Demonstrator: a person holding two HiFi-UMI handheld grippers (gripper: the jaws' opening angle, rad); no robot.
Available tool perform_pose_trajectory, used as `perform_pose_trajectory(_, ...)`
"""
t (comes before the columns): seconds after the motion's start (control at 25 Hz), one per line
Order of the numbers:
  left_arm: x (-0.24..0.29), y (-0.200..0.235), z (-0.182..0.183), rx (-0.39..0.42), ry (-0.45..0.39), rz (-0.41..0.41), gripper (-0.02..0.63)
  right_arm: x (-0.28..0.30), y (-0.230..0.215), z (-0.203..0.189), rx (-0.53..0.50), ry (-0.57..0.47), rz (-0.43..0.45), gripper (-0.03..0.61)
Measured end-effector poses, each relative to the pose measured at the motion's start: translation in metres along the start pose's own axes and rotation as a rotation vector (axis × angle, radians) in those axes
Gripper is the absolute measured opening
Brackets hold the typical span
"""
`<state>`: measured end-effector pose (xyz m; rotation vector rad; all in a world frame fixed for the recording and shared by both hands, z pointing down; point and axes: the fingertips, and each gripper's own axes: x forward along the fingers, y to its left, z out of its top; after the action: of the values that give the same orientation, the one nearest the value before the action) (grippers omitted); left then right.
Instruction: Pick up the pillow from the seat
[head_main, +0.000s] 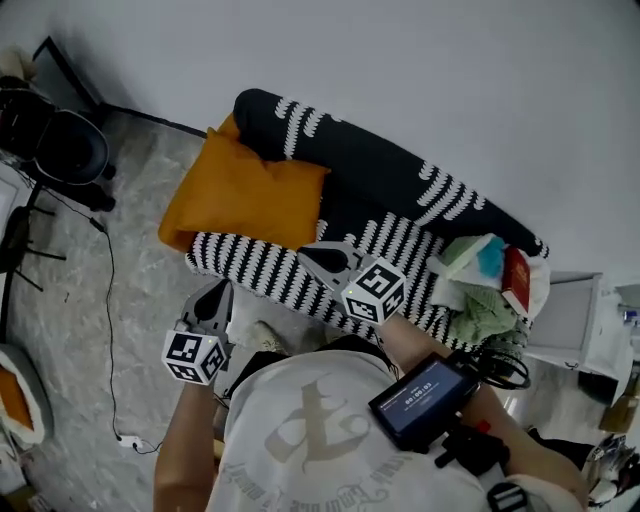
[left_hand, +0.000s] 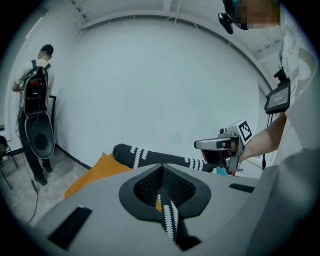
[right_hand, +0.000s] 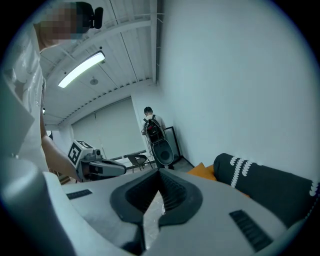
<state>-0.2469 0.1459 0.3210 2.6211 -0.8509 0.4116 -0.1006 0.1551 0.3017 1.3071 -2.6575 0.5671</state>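
An orange pillow (head_main: 245, 195) lies on the left end of a black sofa with white stripes (head_main: 400, 190), leaning against its backrest. My left gripper (head_main: 213, 300) hovers over the floor in front of the sofa, shut and empty, a short way below the pillow. To the right of the pillow, my right gripper (head_main: 325, 258) hangs above the seat's front edge, also shut with nothing in it. The left gripper view shows the pillow (left_hand: 95, 172) ahead to the left and the right gripper (left_hand: 212, 145) off to the right. In the right gripper view the pillow (right_hand: 207, 171) peeks from behind the backrest (right_hand: 265, 187).
A heap of clothes and a red item (head_main: 485, 290) fills the sofa's right end, beside a white side table (head_main: 575, 315). Dark equipment (head_main: 60, 150) stands at the far left, with a cable (head_main: 108, 300) trailing over the floor. A person with a backpack (left_hand: 35, 95) stands by the wall.
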Motion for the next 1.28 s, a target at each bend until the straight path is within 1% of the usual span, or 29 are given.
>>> perform_pose_trajectory(0.28,-0.009,0.040,0.011,0.037,0.011,-0.089,0.009,0.027,0.003,0.016,0.008,-0.030,-0.125,0.014)
perform_pose_trajectory(0.44,-0.017,0.063,0.014,0.052,0.018,-0.114,0.009,0.039,0.010,0.023,0.011,-0.049,-0.174,0.014)
perform_pose_trajectory(0.64,-0.023,0.077,0.014,0.052,0.011,-0.129,0.009,0.048,0.019,0.022,0.003,-0.044,-0.191,0.014)
perform_pose_trajectory(0.84,-0.020,0.083,0.016,0.057,0.009,-0.141,0.009,0.055,0.017,0.025,-0.001,-0.049,-0.200,0.014)
perform_pose_trajectory(1.08,-0.009,0.096,0.016,0.063,0.032,-0.138,0.009,0.067,-0.002,0.022,0.031,-0.057,-0.210,0.014)
perform_pose_trajectory(1.28,0.009,0.110,0.025,0.074,0.057,-0.142,0.009,0.078,-0.025,0.015,0.075,-0.054,-0.228,0.014)
